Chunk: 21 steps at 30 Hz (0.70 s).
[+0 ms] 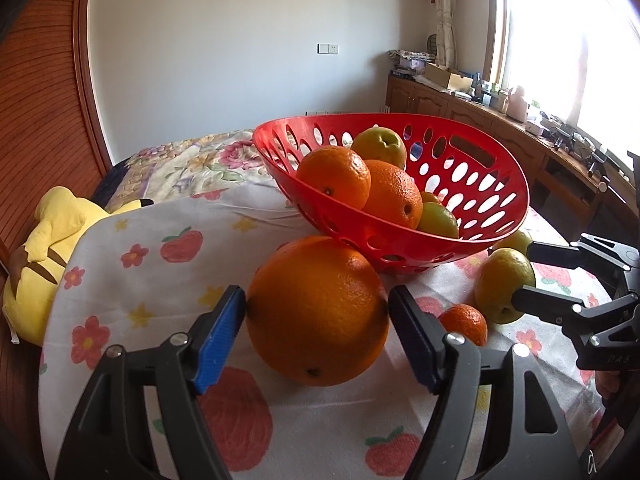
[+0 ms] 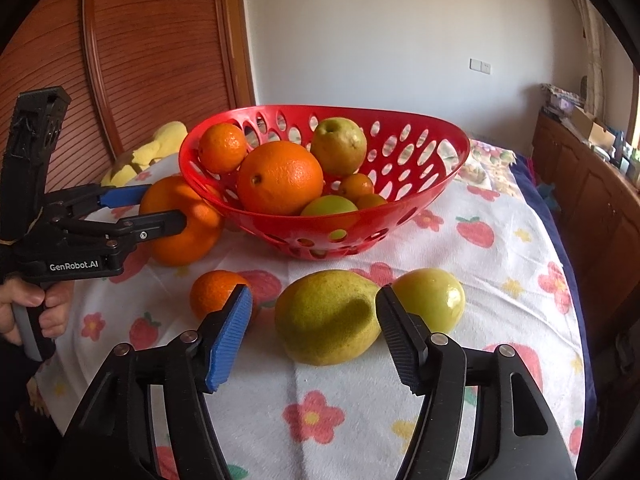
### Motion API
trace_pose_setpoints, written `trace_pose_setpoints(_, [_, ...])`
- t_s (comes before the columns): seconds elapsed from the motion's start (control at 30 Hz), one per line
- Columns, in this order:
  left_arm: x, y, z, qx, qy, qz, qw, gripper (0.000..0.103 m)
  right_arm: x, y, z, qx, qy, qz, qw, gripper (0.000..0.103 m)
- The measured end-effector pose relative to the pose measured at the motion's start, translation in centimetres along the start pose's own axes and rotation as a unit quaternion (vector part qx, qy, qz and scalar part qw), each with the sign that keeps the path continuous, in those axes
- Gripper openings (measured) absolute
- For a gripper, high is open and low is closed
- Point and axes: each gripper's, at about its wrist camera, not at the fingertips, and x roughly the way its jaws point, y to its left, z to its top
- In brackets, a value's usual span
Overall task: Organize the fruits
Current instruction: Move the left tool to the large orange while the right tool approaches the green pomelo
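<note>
A large orange (image 1: 316, 320) rests on the flowered cloth in front of the red perforated basket (image 1: 360, 117). My left gripper (image 1: 318, 294) is open, its blue pads standing close at either side of the orange without squeezing it; the right wrist view shows the left gripper (image 2: 164, 206) straddling that orange (image 2: 188, 236). My right gripper (image 2: 314, 294) is open around a yellow-green pear (image 2: 324, 316), with a gap at its left pad. A green apple (image 2: 432, 300) and a small mandarin (image 2: 214, 292) lie beside the pear. The basket (image 2: 460, 140) holds oranges, mandarins and green fruit.
A yellow plush toy (image 1: 44, 248) lies at the cloth's left edge by the slatted wooden doors (image 2: 160, 60). A wooden sideboard (image 1: 500, 120) with clutter runs under the window on the right. The cloth's edge drops off behind the basket. A hand (image 2: 24, 312) holds the left gripper's handle.
</note>
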Motion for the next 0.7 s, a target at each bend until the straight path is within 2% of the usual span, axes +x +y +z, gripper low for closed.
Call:
trace_pose_setpoints(0.43, [1.4, -0.2, -0.1, 0.004, 0.016, 0.001, 0.9999, 0.082, 1.8, -0.1, -0.1, -0.002, 0.026, -0.022, 0.999, 0.075])
trace_pose_setpoints(0.7, [2.1, 0.0, -0.2, -0.001, 0.026, -0.001, 0.9997, 0.083, 2.2, 0.8, -0.1, -0.024, 0.029, -0.046, 0.998, 0.078])
